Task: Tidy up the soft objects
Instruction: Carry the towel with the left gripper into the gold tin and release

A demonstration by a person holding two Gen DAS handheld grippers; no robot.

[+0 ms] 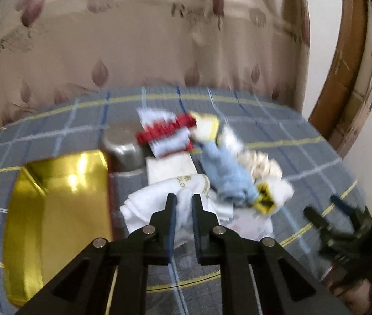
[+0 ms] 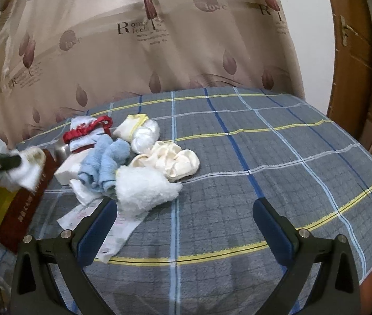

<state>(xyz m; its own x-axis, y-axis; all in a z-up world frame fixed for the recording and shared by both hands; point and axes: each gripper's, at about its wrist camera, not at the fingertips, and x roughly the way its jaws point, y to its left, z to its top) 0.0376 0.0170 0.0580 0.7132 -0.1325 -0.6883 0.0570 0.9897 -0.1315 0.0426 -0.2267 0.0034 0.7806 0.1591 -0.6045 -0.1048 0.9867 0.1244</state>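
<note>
Glossy gold tray (image 1: 54, 210), fluffy white cloth (image 2: 143, 186), woven plaid bedcover (image 2: 264, 157)

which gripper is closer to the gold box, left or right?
Left. The left gripper, shut on a white sock, is right beside the gold box. The right gripper stands open across the sock pile, well off from it.

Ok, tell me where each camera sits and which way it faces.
Left wrist: on the left gripper, looking down over the bed at the gold box; its fingers pinch a white sock; right gripper at right.
Right wrist: on the right gripper, open over the checked blanket, facing the curtain.
Shared: blue towel.
</note>
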